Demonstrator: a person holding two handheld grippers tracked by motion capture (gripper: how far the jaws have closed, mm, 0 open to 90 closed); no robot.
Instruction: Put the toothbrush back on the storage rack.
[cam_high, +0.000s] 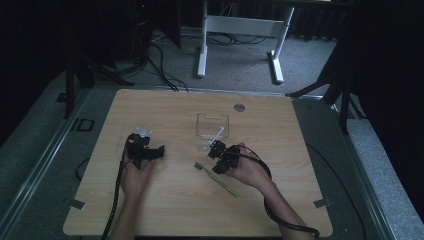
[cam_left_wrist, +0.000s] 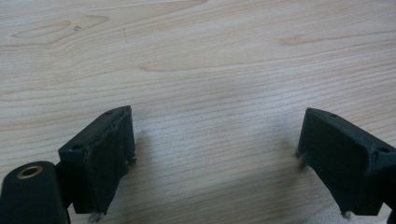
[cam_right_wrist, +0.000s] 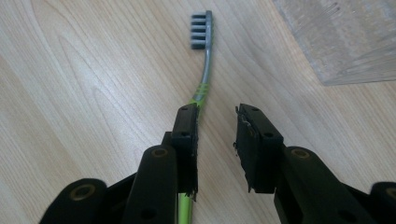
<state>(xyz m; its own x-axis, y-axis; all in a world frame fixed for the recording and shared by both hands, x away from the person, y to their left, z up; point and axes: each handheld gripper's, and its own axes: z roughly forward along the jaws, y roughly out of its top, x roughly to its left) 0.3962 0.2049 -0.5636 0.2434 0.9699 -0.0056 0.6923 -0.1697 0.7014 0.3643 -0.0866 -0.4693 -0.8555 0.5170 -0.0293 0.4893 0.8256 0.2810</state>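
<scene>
Toothbrush (cam_right_wrist: 204, 65) lies flat, center of right gripper view, beside clear box (cam_right_wrist: 345, 37). Right gripper (cam_right_wrist: 215, 140) jaws apart, handle under left jaw, ungripped. Left gripper (cam_left_wrist: 215, 158) wide open, empty. Likely light, stiff, slippery; grip mid-handle.

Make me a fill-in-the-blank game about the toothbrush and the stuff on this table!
1. The toothbrush has a grey head and a ____ handle.
2. The toothbrush lies flat on the ____ table.
3. The clear box stands on the table and has no ____ on top.
4. The left gripper has ____ between its jaws.

Missing words: green; wooden; lid; nothing
</scene>
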